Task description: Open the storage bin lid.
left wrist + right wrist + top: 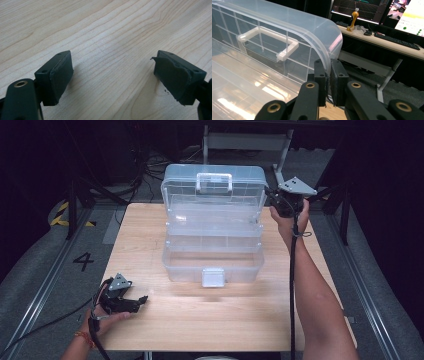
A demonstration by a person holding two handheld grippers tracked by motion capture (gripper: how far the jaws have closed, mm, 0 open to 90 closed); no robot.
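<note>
A clear plastic tiered toolbox point(214, 232) stands open at the middle of the wooden table, its lid point(213, 185) raised upright at the back with a white handle point(214, 182). My right gripper point(276, 199) is at the lid's right edge, shut on the lid's rim point(329, 53); in the right gripper view both pads press the thin plastic edge between them. My left gripper point(141, 300) rests low at the table's front left, open, with bare wood between its pads point(60, 75).
A white latch point(214, 277) hangs at the toolbox's front. The wooden table point(200, 320) has free room in front of the box. A desk with monitors and a keyboard point(397, 41) stands beyond the lid. Cables lie on the dark floor behind.
</note>
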